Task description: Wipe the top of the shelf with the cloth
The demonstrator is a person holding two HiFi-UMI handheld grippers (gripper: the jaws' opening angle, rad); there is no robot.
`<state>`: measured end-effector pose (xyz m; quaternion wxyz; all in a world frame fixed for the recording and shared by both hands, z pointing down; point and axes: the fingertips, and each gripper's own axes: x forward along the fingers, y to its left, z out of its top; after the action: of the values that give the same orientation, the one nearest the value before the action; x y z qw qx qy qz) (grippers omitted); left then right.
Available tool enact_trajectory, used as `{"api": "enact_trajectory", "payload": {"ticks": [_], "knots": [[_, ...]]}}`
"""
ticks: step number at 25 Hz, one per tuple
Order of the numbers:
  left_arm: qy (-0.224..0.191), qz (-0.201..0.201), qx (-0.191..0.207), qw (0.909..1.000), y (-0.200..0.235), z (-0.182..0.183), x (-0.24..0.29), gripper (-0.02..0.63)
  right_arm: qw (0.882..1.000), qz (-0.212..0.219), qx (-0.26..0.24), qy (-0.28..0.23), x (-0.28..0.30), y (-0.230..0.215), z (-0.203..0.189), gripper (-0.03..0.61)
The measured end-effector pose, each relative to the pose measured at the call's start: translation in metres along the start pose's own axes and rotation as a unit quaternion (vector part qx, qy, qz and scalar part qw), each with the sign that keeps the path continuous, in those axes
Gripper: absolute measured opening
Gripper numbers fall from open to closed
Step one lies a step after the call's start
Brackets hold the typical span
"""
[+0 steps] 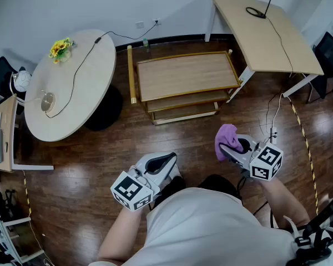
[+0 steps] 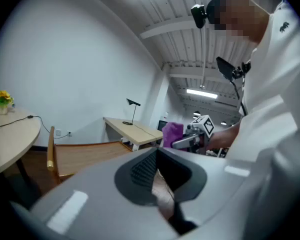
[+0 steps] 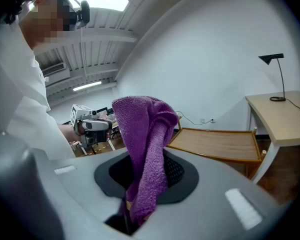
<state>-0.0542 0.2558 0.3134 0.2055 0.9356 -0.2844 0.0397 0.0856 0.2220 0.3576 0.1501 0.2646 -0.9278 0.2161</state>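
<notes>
Right gripper fingers clamped on purple cloth, well short of wooden shelf; left gripper fingers closed, empty. Likely soft, light, limp; best pinched at bunched fold.

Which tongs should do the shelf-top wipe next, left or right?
Right. The right tongs are shut on the purple cloth and point toward the shelf, whose top is bare. The left tongs hold nothing, so they would probably need a handover first.
</notes>
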Motion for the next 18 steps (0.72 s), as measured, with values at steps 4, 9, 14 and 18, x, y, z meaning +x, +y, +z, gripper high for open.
{"api": "enact_trajectory", "payload": {"ticks": [4,9,14,18], "knots": [[-0.012,0.022,0.004,0.9997,0.053,0.016,-0.014,0.018,1.0,0.006,-0.005,-0.003,0.065,-0.019,0.03,0.084],[-0.033,0.053,-0.004,0.9981,0.09,0.027,-0.03,0.018,1.0,0.012,-0.018,0.008,0.123,-0.043,0.054,0.084],[-0.037,0.074,-0.014,0.9964,0.121,0.035,-0.033,0.018,1.0,0.022,-0.012,0.015,0.189,-0.084,0.073,0.084],[-0.026,0.1,-0.025,0.9943,0.153,0.04,-0.018,0.018,0.999,0.036,-0.006,0.027,0.249,-0.127,0.086,0.084]]}}
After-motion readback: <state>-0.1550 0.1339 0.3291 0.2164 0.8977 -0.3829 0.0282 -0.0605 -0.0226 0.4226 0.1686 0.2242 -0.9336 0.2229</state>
